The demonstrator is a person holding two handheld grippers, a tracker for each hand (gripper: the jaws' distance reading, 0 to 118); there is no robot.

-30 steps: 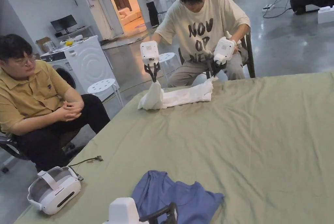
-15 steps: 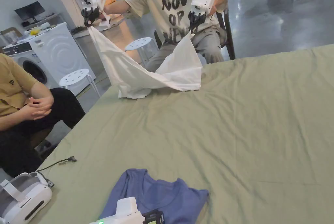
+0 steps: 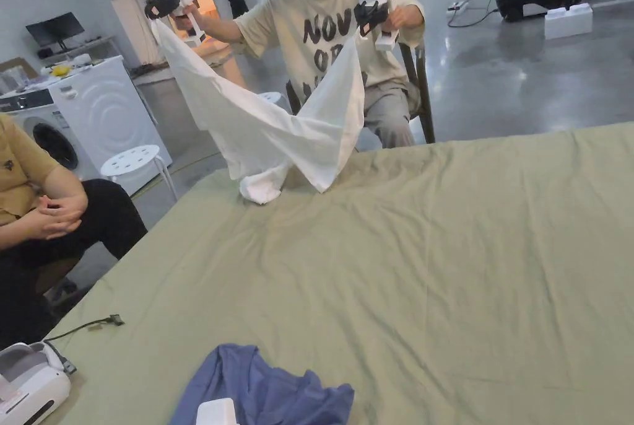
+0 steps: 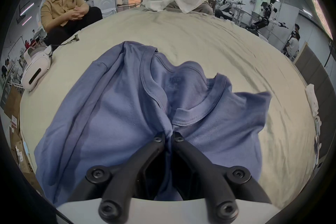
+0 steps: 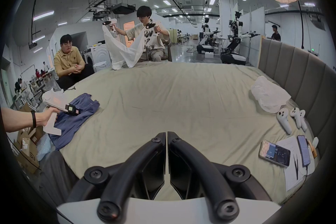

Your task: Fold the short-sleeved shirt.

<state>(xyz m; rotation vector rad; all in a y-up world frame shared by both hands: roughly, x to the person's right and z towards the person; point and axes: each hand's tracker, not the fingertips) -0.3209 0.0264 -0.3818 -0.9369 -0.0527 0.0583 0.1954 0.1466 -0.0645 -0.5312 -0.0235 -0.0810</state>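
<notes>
Green bed (image 5: pixel 163 100) — left gripper (image 4: pixel 168 138) clamped on bunched blue shirt (image 4: pixel 127 109); right gripper (image 5: pixel 166 137) closed, empty. Risk: one-handed pull bunches it further.

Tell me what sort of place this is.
Probably a robotics lab or data-collection hall, set up like a home. Humanoid robots stand on the bare floor behind, a washer sits nearby, and a bed serves as the work surface for a blue shirt.

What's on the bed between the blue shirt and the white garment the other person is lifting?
Bare green sheet between the crumpled blue cotton shirt and the white garment, seen in the head view.
</notes>
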